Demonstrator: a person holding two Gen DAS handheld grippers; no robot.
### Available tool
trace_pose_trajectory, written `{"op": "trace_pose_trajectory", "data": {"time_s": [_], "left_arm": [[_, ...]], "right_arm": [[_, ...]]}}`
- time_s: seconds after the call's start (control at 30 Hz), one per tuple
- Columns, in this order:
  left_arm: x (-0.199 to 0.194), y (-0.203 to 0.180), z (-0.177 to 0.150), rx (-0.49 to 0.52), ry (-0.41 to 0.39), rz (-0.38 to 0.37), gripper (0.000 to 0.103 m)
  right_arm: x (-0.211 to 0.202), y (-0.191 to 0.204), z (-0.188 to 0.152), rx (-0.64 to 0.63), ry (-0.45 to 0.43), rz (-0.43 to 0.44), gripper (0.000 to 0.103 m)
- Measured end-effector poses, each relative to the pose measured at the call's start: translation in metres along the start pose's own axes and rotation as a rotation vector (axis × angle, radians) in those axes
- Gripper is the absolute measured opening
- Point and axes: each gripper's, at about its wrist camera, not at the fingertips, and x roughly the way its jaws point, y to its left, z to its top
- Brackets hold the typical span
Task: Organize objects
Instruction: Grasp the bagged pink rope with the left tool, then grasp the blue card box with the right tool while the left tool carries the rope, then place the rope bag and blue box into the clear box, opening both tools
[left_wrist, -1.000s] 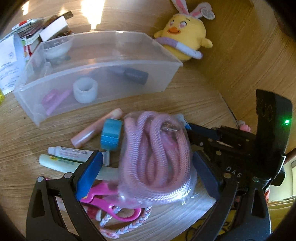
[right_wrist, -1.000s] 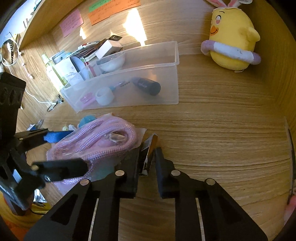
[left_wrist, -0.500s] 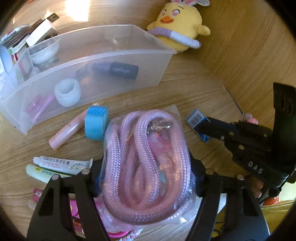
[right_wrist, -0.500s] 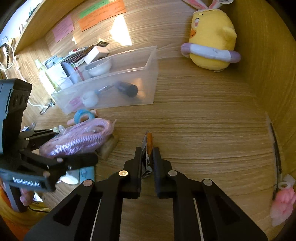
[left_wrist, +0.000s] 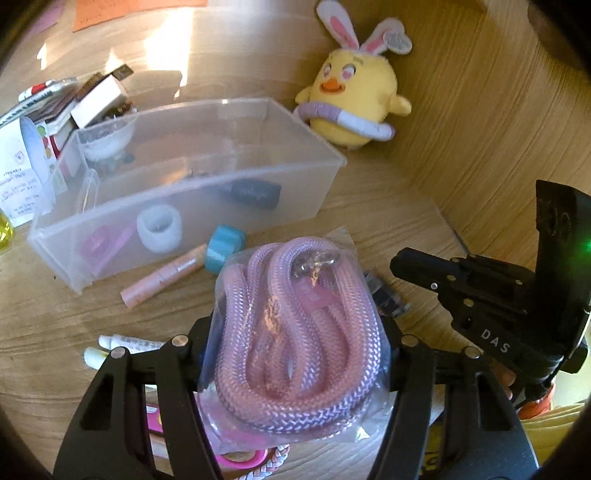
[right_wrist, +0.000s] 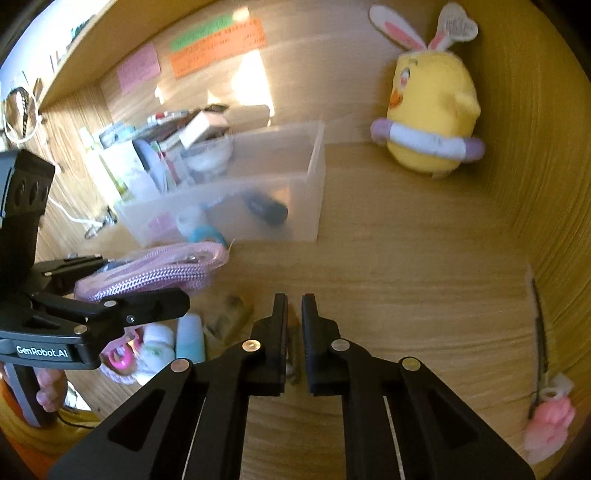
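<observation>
Left of the bin (left_wrist: 207, 155), against the desk's back wall, sits a stack of boxes and papers (left_wrist: 55, 110) that nobody is touching. The bin itself is clear plastic and open-topped, and through its wall I can make out a white ring (left_wrist: 159, 228), something pink, and a dark tube (left_wrist: 255, 192). Just in front of the bin lie a pink stick (left_wrist: 162, 277) and a blue roll (left_wrist: 223, 249), loose on the wood.

Nearer than those, the left gripper (left_wrist: 295, 354) has its jaws closing on the bagged pink rope (left_wrist: 295, 332), both pads already pressing the plastic, and the bag looks lifted clear of the clutter beneath. To the right of the rope, well in front of the bin, the right gripper (right_wrist: 294, 332) is pinched tight on a thin card or packet seen edge-on; what it is I cannot tell. Beyond the bin's right end a yellow chick (left_wrist: 354, 99) leans on the wall.

The step in hand looks like carrying the rope to the bin. Next it wants lifting over the front wall and releasing over bare floor, since the bag is bulky and slippery.
</observation>
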Motion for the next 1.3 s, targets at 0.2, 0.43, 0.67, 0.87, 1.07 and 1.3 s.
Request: {"op": "trace_pose_trajectory", "data": {"time_s": [0.2,0.43,0.67,0.87,1.07,1.3], "left_arm": [[-0.028,0.007,0.015,-0.032,-0.083,-0.031,0.064],[-0.06,0.035,0.032,-0.073,-0.18,0.029,0.064],[-0.066,0.083,0.045,-0.151,-0.211,0.139,0.064],[-0.055,0.11,0.051,-0.19,-0.19,0.177,0.064],[-0.046,0.116,0.055,-0.179,-0.174,0.184,0.064],[-0.03,0.121,0.065,-0.179,-0.14,0.145,0.064]], "right_arm": [[-0.009,0.004,0.013,-0.012,-0.022,0.014,0.007],[0.012,0.013,-0.002,-0.028,0.094,0.029,0.033],[0.032,0.028,-0.021,-0.115,0.149,-0.048,0.033],[0.032,0.029,-0.015,-0.131,0.116,-0.08,0.025],[0.012,0.029,0.017,-0.09,0.007,-0.062,0.025],[-0.008,0.04,0.065,-0.033,-0.119,0.059,0.025]]}}
